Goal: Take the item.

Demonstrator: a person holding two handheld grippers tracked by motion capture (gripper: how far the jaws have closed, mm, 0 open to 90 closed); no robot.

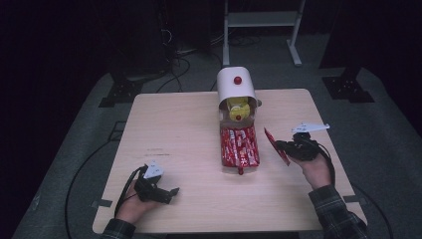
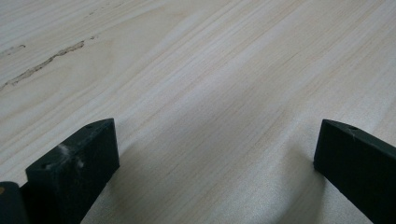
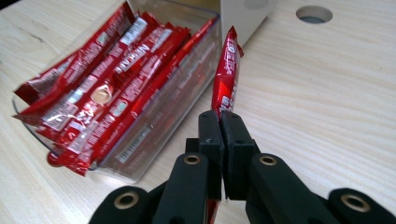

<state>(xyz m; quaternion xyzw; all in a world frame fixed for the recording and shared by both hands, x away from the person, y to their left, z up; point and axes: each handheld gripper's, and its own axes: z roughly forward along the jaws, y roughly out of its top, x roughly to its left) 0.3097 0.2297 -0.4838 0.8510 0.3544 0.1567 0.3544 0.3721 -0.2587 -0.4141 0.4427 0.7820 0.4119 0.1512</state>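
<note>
A clear drawer tray [image 1: 222, 158] [image 3: 154, 135] full of several red coffee stick packets [image 1: 239, 145] [image 3: 100, 88] is pulled out in front of a white dispenser box [image 1: 236, 85] at the table's middle back. My right gripper [image 1: 284, 146] [image 3: 220, 119] is shut on one red stick packet [image 1: 275, 145] [image 3: 226, 74], held edge-up just right of the tray. My left gripper [image 1: 172, 193] [image 2: 215, 154] rests near the front left of the table, jaws wide open over bare wood with nothing between them.
The dispenser's upper compartment holds yellow packets [image 1: 238, 105] and has a red knob [image 1: 238, 79]. A round hole [image 3: 314, 14] is cut in the tabletop [image 1: 179, 129] beyond the held packet. A white stand's legs [image 1: 260, 21] are on the floor behind the table.
</note>
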